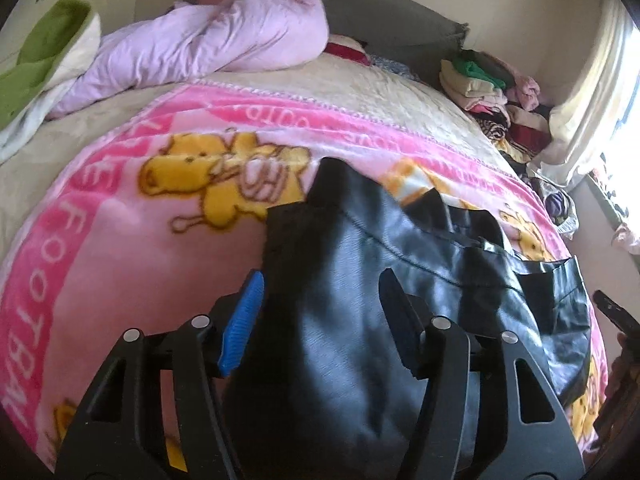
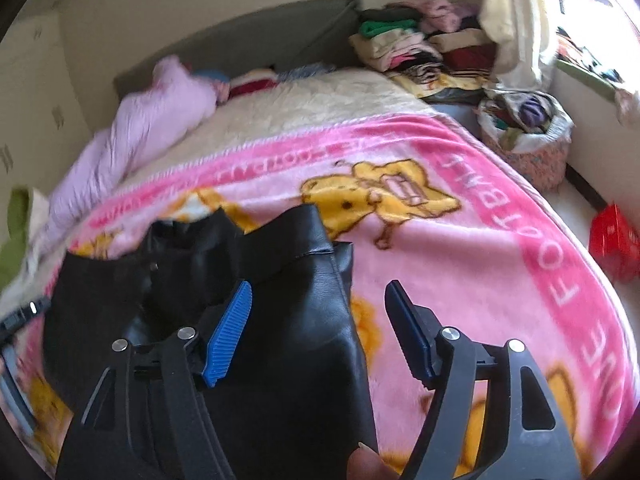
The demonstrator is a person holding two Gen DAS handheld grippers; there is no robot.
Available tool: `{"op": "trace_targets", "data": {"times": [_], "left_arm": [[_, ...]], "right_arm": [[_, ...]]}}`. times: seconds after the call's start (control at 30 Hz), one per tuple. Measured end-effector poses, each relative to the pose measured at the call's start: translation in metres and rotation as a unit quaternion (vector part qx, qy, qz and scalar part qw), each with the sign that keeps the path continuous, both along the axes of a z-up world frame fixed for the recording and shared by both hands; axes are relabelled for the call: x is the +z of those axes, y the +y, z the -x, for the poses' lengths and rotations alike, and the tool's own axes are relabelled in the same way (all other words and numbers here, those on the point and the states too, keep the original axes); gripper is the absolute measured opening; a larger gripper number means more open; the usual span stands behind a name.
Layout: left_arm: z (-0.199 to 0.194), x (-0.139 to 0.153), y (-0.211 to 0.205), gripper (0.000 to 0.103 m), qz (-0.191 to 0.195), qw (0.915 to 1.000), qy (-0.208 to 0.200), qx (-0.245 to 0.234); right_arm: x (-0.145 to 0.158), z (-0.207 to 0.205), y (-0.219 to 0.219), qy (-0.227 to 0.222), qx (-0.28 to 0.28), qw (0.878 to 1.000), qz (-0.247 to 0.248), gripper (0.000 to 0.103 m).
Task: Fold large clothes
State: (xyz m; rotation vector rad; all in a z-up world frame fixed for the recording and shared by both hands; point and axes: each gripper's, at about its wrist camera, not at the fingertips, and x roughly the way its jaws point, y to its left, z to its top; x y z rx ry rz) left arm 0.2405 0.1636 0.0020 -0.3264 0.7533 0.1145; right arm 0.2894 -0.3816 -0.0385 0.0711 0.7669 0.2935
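Observation:
A black leather-look garment lies bunched on the pink cartoon blanket that covers the bed. My left gripper is open, its blue-padded fingers straddling the garment's near end without closing on it. In the right wrist view the same garment lies lower left on the blanket. My right gripper is open, its left pad over the garment and its right pad over bare blanket. A fingertip shows at the bottom edge.
A lilac duvet and a green and cream cloth lie at the bed's head. Stacks of folded clothes sit at the far right corner. A fabric basket and a red crate stand on the floor by the window.

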Motion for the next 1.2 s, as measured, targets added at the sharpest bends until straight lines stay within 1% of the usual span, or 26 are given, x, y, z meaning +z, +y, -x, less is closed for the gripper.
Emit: {"op": "trace_targets", "data": {"times": [0.1,0.17,0.27,0.3,0.33,0.37,0.4,0.43,0.47,0.5,0.53,0.57,0.63,0.73,0.8,0.9,1.0,1.07,1.2], "left_arm": [[-0.014,-0.006,-0.007,0.057,-0.043,0.999,0.011,0.0],[-0.02,-0.01,-0.008,0.057,-0.055,0.9983,0.018,-0.002],[-0.026,-0.017,-0.009,0.057,-0.045,0.9987,0.024,-0.007],[-0.027,-0.02,-0.011,0.054,-0.053,0.9982,0.026,-0.007],[-0.029,-0.022,-0.013,0.052,-0.06,0.9978,0.027,-0.008],[-0.029,-0.023,-0.014,0.049,-0.068,0.9974,0.025,-0.006],[-0.028,-0.024,-0.014,0.042,-0.071,0.9973,0.021,-0.001],[-0.027,-0.024,-0.014,0.038,-0.072,0.9973,0.014,0.002],[-0.026,-0.024,-0.014,0.031,-0.074,0.9972,0.009,0.004],[-0.025,-0.023,-0.013,0.027,-0.077,0.997,0.006,0.006],[-0.025,-0.023,-0.013,0.02,-0.076,0.9971,0.005,0.008],[-0.024,-0.022,-0.012,0.015,-0.073,0.9973,0.002,0.009],[-0.023,-0.019,-0.01,0.011,-0.065,0.9979,-0.003,0.009],[-0.021,-0.012,-0.012,0.006,-0.058,0.9982,-0.014,0.005],[-0.018,0.0,-0.011,0.005,-0.047,0.9983,-0.033,0.009],[-0.017,0.02,-0.013,0.003,-0.044,0.9969,-0.064,0.013],[-0.022,0.029,-0.011,0.003,-0.031,0.9966,-0.074,0.02],[-0.028,0.027,-0.01,0.003,-0.028,0.9966,-0.074,0.023],[-0.045,0.008,-0.013,0.003,-0.041,0.9974,-0.052,0.028]], "right_arm": [[-0.004,-0.013,0.009,0.003,0.008,1.0,0.02,0.069],[-0.007,-0.024,0.012,0.009,0.009,1.0,0.018,0.069],[-0.013,-0.035,0.014,0.017,0.01,1.0,0.019,0.068],[-0.015,-0.037,0.014,0.014,0.009,1.0,0.02,0.065],[-0.016,-0.038,0.015,0.013,0.009,1.0,0.02,0.055],[-0.018,-0.038,0.015,0.013,0.009,1.0,0.018,0.049],[-0.021,-0.039,0.014,0.014,0.004,1.0,0.016,0.041],[-0.022,-0.04,0.014,0.013,-0.003,1.0,0.015,0.038],[-0.024,-0.04,0.013,0.013,-0.008,1.0,0.014,0.035],[-0.024,-0.039,0.013,0.011,-0.012,1.0,0.012,0.03],[-0.024,-0.038,0.011,0.009,-0.017,1.0,0.008,0.024],[-0.024,-0.037,0.009,0.007,-0.023,1.0,0.0,0.022],[-0.022,-0.036,0.003,0.007,-0.031,0.999,-0.024,0.017],[-0.013,-0.032,-0.007,-0.001,-0.038,0.997,-0.064,0.015],[-0.003,-0.031,-0.012,-0.012,-0.042,0.995,-0.09,0.014],[0.013,-0.031,-0.016,-0.032,-0.05,0.991,-0.117,0.013],[0.021,-0.037,-0.015,-0.042,-0.053,0.991,-0.119,0.012],[0.02,-0.044,-0.012,-0.042,-0.057,0.991,-0.112,0.012],[0.01,-0.055,-0.007,-0.03,-0.065,0.992,-0.099,0.012]]}}
